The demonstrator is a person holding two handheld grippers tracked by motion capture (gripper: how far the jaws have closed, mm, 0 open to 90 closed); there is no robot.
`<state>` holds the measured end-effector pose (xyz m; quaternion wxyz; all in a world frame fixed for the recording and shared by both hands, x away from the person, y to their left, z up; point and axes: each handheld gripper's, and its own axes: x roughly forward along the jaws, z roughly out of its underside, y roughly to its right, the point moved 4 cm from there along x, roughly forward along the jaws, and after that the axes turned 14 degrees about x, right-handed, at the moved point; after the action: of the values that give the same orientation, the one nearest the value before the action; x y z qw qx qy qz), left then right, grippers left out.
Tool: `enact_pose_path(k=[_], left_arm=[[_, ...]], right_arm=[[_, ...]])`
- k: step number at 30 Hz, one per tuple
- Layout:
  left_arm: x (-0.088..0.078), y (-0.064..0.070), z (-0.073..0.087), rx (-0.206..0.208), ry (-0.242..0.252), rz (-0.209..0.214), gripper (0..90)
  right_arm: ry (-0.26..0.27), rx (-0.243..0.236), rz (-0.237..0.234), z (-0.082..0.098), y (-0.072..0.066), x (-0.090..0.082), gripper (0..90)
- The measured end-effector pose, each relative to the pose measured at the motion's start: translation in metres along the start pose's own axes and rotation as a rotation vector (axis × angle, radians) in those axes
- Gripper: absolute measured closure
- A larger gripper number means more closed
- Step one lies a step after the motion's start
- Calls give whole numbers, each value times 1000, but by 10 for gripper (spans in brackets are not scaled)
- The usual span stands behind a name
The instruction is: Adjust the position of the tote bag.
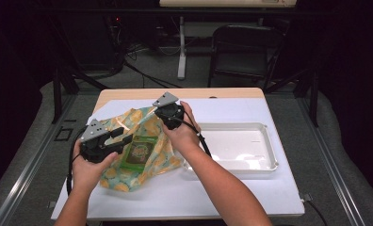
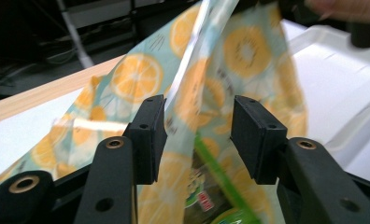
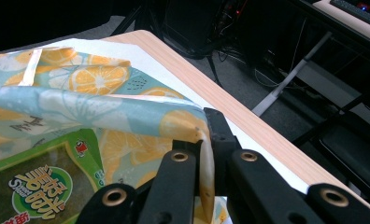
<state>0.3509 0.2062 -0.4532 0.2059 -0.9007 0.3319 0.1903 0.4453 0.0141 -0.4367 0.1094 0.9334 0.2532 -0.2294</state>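
A see-through bag printed with orange slices [image 1: 152,155] lies on the white-covered table [image 1: 250,193], with a green snack packet [image 1: 138,151] inside it. My right gripper [image 3: 206,128] is shut on the bag's [image 3: 80,112] upper edge and holds it up; the green packet [image 3: 38,186] shows below. In the high view the right gripper [image 1: 168,123] is at the bag's far right corner. My left gripper [image 1: 122,140] is at the bag's left side. Its jaws [image 2: 198,121] stand open around a raised fold of the bag [image 2: 136,77], pads apart from it.
An empty white tray [image 1: 269,146] sits right of the bag, close to my right forearm. The wooden table edge [image 3: 248,126] runs just beyond the bag. A dark chair [image 1: 241,47] and desk legs stand on the floor past the table.
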Motion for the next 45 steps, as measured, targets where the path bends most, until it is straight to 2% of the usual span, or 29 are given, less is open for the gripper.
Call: enact_pose_path(k=[7,12,15,19,24,28,34,38,41,45], left_arm=[[14,-2,17,-8,-70,-1,517],[24,2,23,24,-115,6,513],[30,7,25,60,-150,-4,530],[37,8,30,51,-154,5,531],[42,7,37,62,-178,-24,590],[42,4,41,65,-168,-62,677],[41,-3,47,53,-176,-91,763],[42,-8,49,60,-183,-107,818],[45,-13,50,48,-186,-117,831],[54,-24,50,31,-188,-123,871]], right_arm=[[-4,3,9,0,3,2,898],[-3,15,15,-2,8,2,897],[-3,23,17,-2,10,1,897],[0,20,19,-3,10,0,897],[3,16,23,-3,10,-1,896],[3,11,25,-3,11,-2,895],[0,2,24,-2,10,-2,890],[-1,-14,29,1,11,-1,886],[-2,-16,34,2,12,0,883],[-7,-44,48,4,11,2,880]])
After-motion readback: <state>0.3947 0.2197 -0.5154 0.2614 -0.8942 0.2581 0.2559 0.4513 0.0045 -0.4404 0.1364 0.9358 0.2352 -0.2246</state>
